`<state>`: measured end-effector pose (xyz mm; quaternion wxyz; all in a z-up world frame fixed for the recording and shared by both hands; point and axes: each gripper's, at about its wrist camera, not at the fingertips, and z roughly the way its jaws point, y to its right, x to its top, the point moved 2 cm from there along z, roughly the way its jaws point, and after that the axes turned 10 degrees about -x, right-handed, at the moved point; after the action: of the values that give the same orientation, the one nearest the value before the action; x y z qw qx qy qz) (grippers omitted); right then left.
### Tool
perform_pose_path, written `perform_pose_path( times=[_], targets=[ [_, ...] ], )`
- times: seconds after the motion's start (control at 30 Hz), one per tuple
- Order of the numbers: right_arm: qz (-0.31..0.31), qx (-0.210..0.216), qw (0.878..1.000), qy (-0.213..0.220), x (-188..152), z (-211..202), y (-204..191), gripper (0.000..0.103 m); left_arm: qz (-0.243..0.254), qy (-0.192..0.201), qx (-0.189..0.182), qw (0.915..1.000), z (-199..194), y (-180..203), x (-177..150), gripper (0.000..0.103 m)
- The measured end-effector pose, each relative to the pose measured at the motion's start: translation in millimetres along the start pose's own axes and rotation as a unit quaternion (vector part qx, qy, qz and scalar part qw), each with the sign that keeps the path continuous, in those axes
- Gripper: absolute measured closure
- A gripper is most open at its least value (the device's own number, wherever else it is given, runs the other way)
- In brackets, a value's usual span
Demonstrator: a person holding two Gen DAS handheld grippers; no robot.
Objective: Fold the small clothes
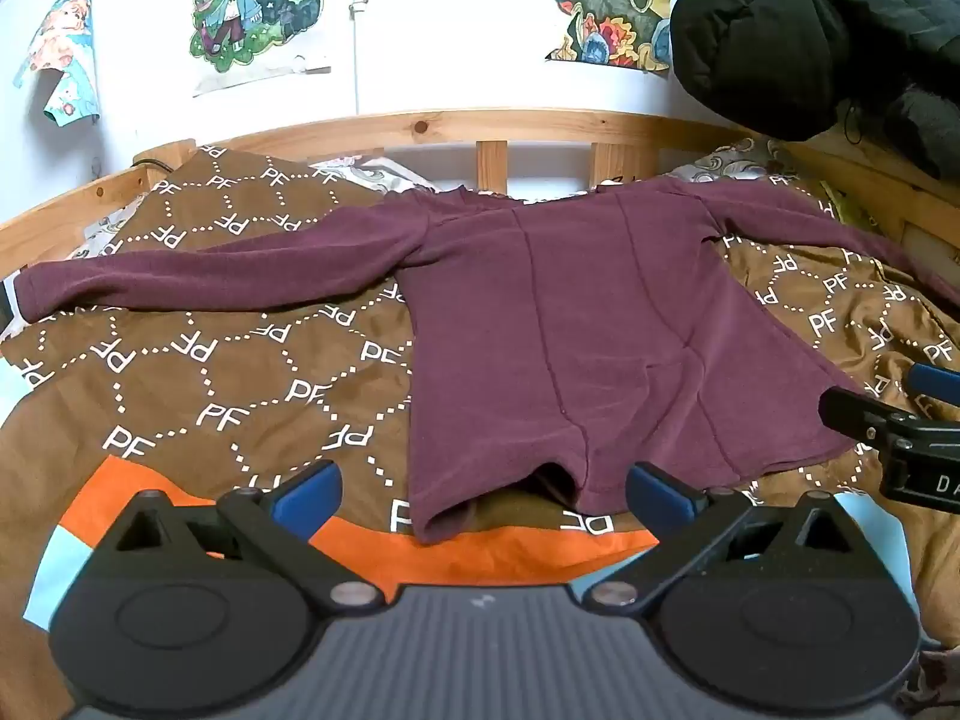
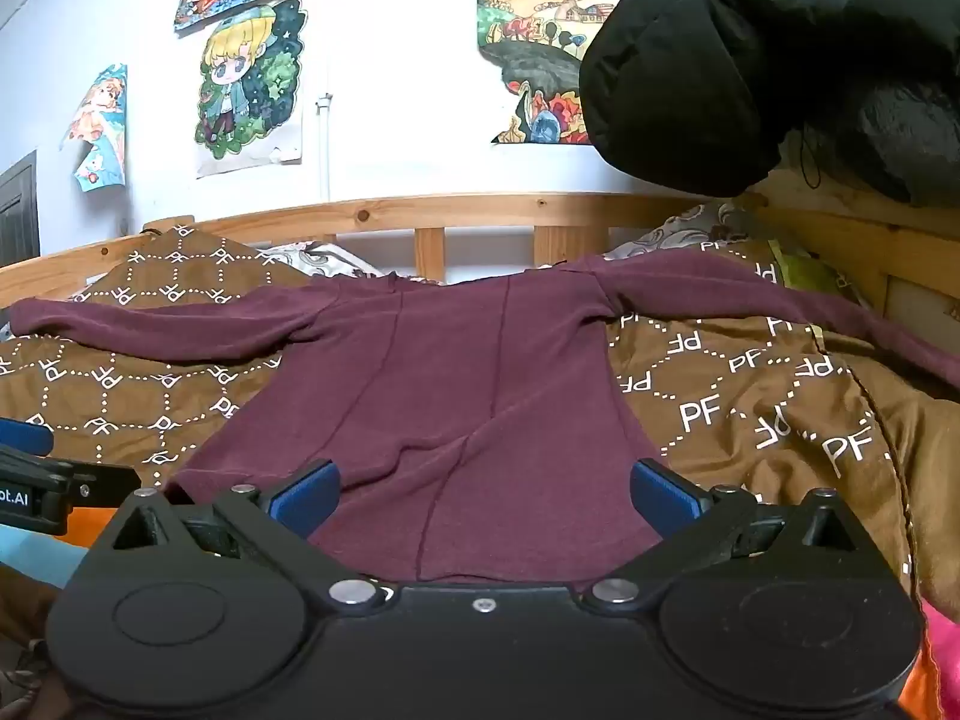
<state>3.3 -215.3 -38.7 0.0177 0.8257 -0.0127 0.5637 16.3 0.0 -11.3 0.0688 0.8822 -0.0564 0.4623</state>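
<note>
Nearest, the left gripper [image 1: 483, 489] and right gripper [image 2: 483, 489] are held with jaws spread wide, empty, at the hem of a maroon top [image 1: 576, 324] laid flat, sleeves outspread, on a brown patterned blanket [image 1: 198, 372] covering a wooden bed [image 1: 456, 123].

A maroon long-sleeved top [image 1: 576, 330] lies spread flat on a brown blanket [image 1: 198, 372] printed with white "PF" letters, which covers the bed. Its sleeves stretch out toward the left and right edges of the bed, and its neck points to the wooden headboard [image 1: 432, 126]. The left gripper [image 1: 483, 495] hovers at the top's hem, its blue-padded fingers [image 1: 306, 495] spread wide with the hem's left part between them, untouched. The right gripper [image 1: 888, 426] enters at the right, near the hem's right corner. Drawings [image 1: 258, 6] hang on the wall.
</note>
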Motion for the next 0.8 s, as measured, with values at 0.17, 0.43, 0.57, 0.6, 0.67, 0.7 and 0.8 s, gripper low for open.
perform_pose_path(
  times=[0.17,0.43,0.57,0.6,0.67,0.7,0.8],
  targets=[
    [0.000,0.000,1.000,0.000,0.5,-0.1,-0.1,0.000,0.000,-0.001,0.001,1.0000,0.3,-0.1,0.2,0.001],
    [-0.001,0.000,1.000,-0.001,1.0,-0.1,0.0,0.000,0.001,0.000,0.001,1.0000,0.3,0.2,0.1,0.001],
    [-0.001,-0.001,1.000,0.000,1.1,0.1,0.2,0.000,0.000,0.000,0.002,1.0000,2.2,3.7,-1.3,0.001],
    [-0.001,-0.001,1.000,0.000,1.1,0.0,0.4,0.000,0.000,0.000,0.002,1.0000,2.1,3.6,-1.3,0.001],
    [-0.001,-0.001,1.000,0.000,1.1,0.2,0.4,0.000,0.000,0.000,0.001,1.0000,2.1,3.4,-1.3,0.001],
    [-0.001,-0.001,1.000,0.000,1.2,0.2,0.5,0.000,0.000,0.000,0.001,1.0000,2.1,3.4,-1.3,0.001],
    [-0.002,-0.001,1.000,-0.001,1.5,-0.2,0.4,0.000,0.000,0.000,0.001,1.0000,2.1,3.4,-1.4,0.001]
  ],
)
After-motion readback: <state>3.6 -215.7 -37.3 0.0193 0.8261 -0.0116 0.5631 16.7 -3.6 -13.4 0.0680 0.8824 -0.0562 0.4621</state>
